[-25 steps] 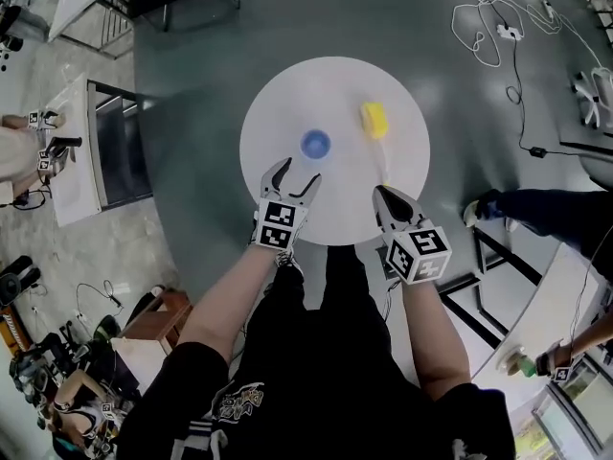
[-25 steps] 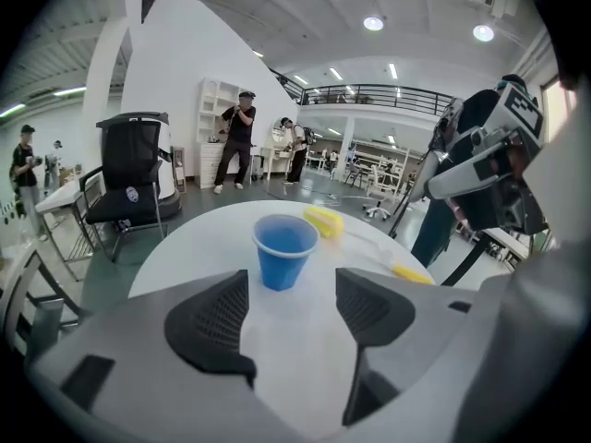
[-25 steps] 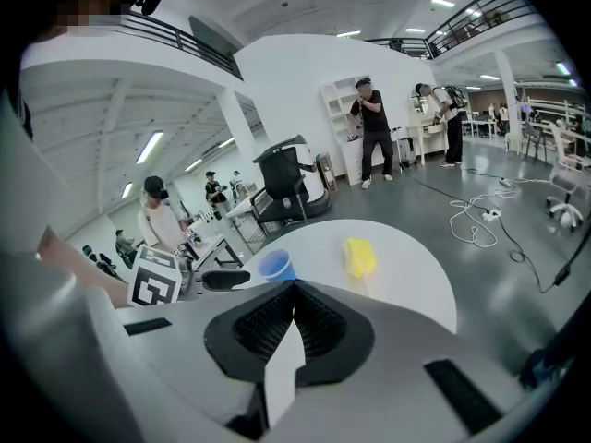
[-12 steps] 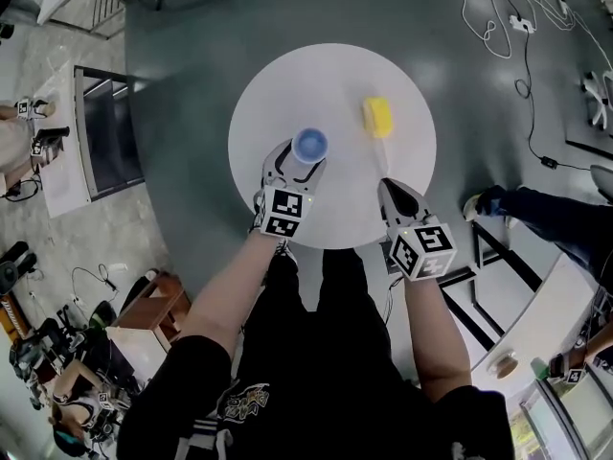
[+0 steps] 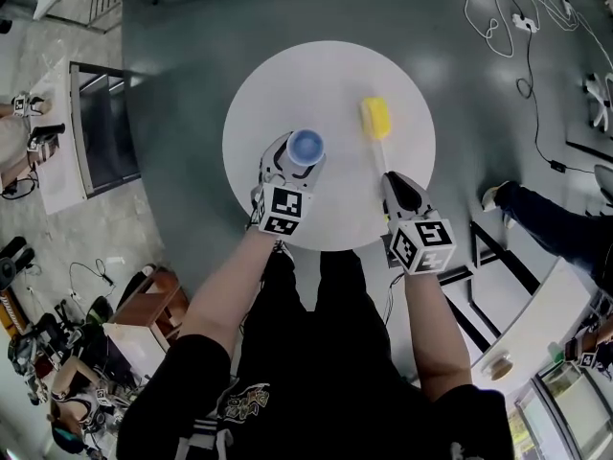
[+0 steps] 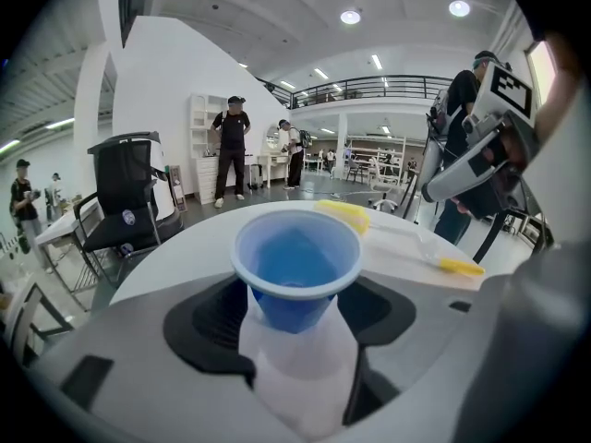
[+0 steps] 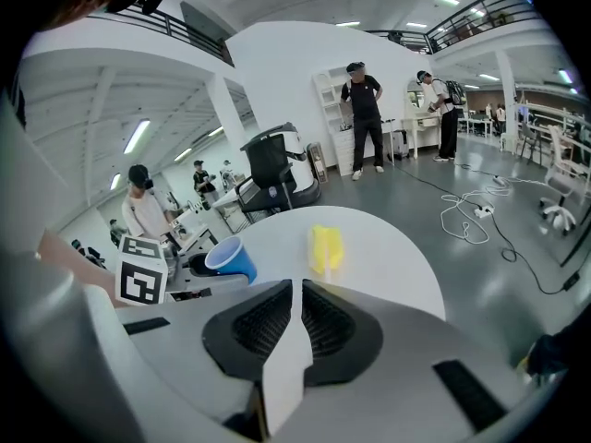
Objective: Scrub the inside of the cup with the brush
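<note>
A blue cup (image 5: 306,146) sits on the round white table (image 5: 326,80), left of centre, mouth up. My left gripper (image 5: 300,162) is shut on the cup; in the left gripper view the cup (image 6: 295,270) sits squeezed between the two jaws. A brush with a yellow head (image 5: 375,118) and a thin clear handle lies to the right of the cup. Just short of the handle's near end, my right gripper (image 5: 394,180) is shut with nothing between its jaws. In the right gripper view the brush (image 7: 323,247) lies straight ahead of the jaws.
White cables (image 5: 508,8) trail on the floor at the far right. A person's leg and shoe (image 5: 536,209) stand right of the table, beside a black frame (image 5: 484,276). A white desk (image 5: 57,161) stands at the left. People stand farther off.
My left gripper moved forward from short of the cup and shut around it. My right gripper moved forward and down toward the brush handle's near end.
</note>
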Available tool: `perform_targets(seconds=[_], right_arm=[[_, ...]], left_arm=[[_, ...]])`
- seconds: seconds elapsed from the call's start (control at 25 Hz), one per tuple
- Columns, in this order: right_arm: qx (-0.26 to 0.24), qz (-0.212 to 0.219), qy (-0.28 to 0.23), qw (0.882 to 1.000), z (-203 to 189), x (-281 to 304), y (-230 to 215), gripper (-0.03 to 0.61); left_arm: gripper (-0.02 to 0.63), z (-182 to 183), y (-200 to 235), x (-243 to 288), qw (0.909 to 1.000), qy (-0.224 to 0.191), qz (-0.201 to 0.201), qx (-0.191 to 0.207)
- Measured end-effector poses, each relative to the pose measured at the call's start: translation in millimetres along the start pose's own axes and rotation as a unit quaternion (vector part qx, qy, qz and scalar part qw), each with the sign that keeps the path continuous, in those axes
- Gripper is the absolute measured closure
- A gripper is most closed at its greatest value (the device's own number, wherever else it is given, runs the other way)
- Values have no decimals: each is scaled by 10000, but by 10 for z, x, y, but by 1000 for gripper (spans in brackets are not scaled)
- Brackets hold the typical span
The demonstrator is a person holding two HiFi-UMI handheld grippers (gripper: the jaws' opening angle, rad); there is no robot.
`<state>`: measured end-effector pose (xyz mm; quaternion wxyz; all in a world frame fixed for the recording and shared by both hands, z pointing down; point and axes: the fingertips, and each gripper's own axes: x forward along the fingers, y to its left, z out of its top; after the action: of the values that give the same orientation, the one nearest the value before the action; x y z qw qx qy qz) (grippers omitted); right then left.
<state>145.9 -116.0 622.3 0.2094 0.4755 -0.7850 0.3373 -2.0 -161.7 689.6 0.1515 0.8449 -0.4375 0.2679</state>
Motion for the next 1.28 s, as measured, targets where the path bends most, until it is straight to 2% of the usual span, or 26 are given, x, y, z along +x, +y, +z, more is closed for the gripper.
perform_targets(seconds=[0.08,0.16,0.44,0.72,0.96,1.28], right_arm=[[-46,-44,86,9999,-22,56,-62,539],[-75,-84,210,9997,-56,118,-114,494],[-265,-332,719,9965,-263,300,-283,490],[-192,-486,1026,9933,-375,497,-363,491],[-145,-526,992,9936,-361,494,-346,523],[-535,-332,679,9957,-84,356,-72,528]], left_arm=[[318,25,14,10,10000,-24,29,27],[318,52,32,6,10000,-45,56,50],[327,158,31,-76,9998,-150,40,138],[333,218,37,-187,9996,-171,-25,217],[339,249,47,-312,9996,-140,-61,255],[344,298,141,-575,9989,17,38,458]])
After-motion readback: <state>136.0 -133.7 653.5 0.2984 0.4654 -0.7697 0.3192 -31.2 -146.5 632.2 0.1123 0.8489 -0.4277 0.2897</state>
